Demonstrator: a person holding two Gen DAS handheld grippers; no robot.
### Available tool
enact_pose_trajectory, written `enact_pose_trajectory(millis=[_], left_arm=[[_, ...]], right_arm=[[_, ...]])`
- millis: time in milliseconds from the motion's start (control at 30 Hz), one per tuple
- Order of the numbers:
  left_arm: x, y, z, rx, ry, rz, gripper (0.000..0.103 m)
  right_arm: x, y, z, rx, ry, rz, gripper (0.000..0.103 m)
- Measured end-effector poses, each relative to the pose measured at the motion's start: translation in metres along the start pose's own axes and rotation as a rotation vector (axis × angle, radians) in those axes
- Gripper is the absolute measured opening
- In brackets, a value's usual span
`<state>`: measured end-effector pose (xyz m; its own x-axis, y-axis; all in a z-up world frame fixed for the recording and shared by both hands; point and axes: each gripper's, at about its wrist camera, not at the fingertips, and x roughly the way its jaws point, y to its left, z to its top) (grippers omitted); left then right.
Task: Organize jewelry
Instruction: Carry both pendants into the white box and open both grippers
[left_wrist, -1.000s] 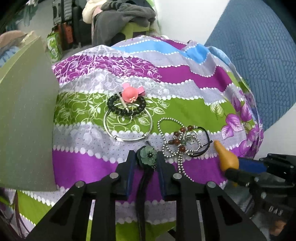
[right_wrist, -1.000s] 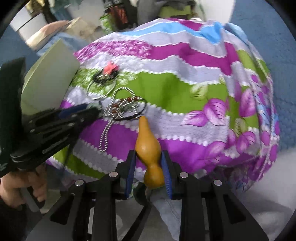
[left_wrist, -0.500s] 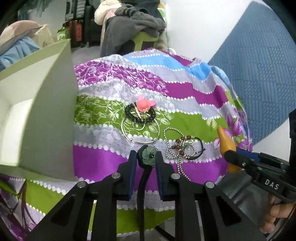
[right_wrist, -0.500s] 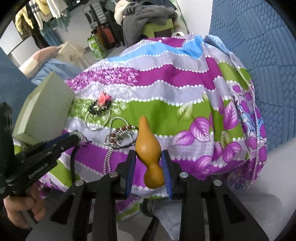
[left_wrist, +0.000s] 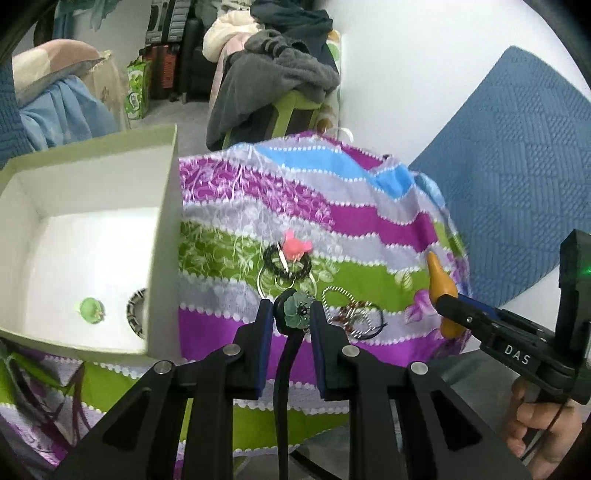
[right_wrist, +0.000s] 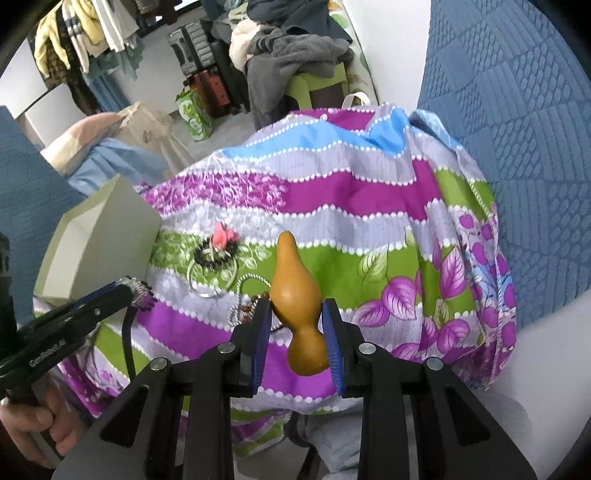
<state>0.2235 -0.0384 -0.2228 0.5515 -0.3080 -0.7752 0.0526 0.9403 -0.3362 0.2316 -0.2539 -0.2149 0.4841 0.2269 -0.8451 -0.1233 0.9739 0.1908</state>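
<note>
My left gripper (left_wrist: 291, 314) is shut on a green flower pendant (left_wrist: 298, 309) with a black cord hanging down, held above the cloth, right of the open pale green box (left_wrist: 162, 206). The box holds a green bead (left_wrist: 90, 309) and a patterned ring (left_wrist: 136, 312). My right gripper (right_wrist: 295, 325) is shut on an orange gourd pendant (right_wrist: 293, 291), also seen in the left wrist view (left_wrist: 441, 284). On the cloth lie a black bead bracelet with a pink charm (left_wrist: 290, 256), a silver bangle (right_wrist: 210, 275) and a ball chain with brown beads (left_wrist: 351, 314).
The jewelry lies on a striped purple, green and grey cloth (left_wrist: 369, 218) draped over a small table. Blue quilted fabric (right_wrist: 517, 110) stands at the right. A chair piled with clothes (left_wrist: 280, 85) and luggage are behind.
Both grippers have lifted up and away from the cloth with their pendants. The left one has risen so that the inside of the box now shows.
</note>
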Motion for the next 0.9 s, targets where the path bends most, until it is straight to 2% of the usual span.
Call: enact_pose_trajectory(millis=[267, 467, 733, 900], left_arm=[[-0.06, -0.007, 0.045, 0.021, -0.081, 0.009, 0.018], [-0.106, 0.001, 0.082, 0.015, -0.14, 0.021, 0.018], [-0.165, 0.032, 0.124, -0.007, -0.212, 0.046, 0.018], [-0.192, 0.058, 0.147, -0.002, -0.247, 0.065, 0.018]], right_arm=[[-0.046, 0.032, 0.037, -0.019, -0.076, 0.007, 0.025], [-0.077, 0.061, 0.071, -0.042, -0.137, 0.018, 0.025], [-0.105, 0.113, 0.114, -0.081, -0.193, 0.049, 0.026], [-0.115, 0.148, 0.129, -0.108, -0.236, 0.053, 0.026]])
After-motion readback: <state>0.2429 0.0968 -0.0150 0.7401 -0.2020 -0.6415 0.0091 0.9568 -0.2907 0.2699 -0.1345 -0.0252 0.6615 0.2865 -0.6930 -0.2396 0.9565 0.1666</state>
